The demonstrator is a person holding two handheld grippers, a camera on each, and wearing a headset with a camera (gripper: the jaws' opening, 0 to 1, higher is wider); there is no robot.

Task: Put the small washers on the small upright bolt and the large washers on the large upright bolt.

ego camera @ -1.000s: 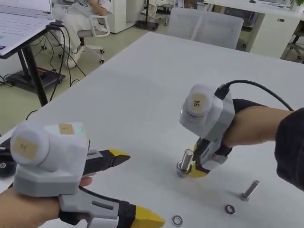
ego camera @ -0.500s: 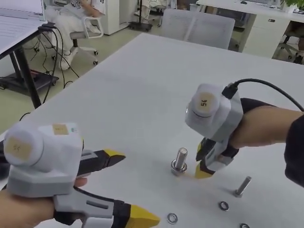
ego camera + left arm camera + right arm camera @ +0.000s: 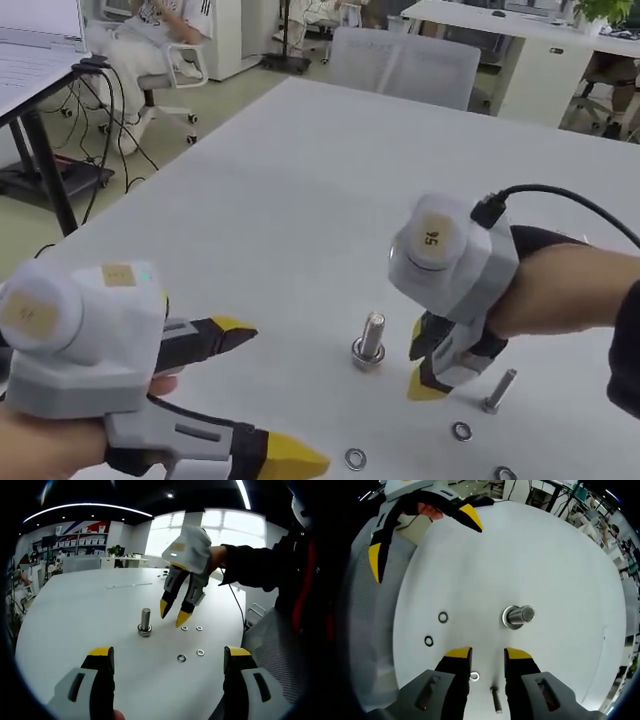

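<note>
Working outward from our own hands, we hold the left gripper [image 3: 268, 395] nearest us, its jaws spread wide with nothing between them. Just past its tips the loose washers [image 3: 355, 459] lie flat on the white table [image 3: 300, 200], scattered and apart from one another. We judge them thin, stiff and light, and likely to skate on this smooth top. We would pinch each one across its outer rim with the very jaw tips, not by its flat faces. Which are small and which large we cannot tell.

Next comes the right gripper [image 3: 487, 654], hovering tips-down over the table with its jaws a narrow gap apart and empty. One washer [image 3: 474, 675] lies near its jaw tips.

Just beside that gripper the small bolt [image 3: 497, 390] lies on its side, not upright. We expect it to roll, so it wants gripping by the shank and standing on its head first.

Beyond, the large bolt [image 3: 369, 338] stands upright, with a ring at its foot that may be a washer or its own head. Past the table's far edge stands a grey chair [image 3: 405, 65].
</note>
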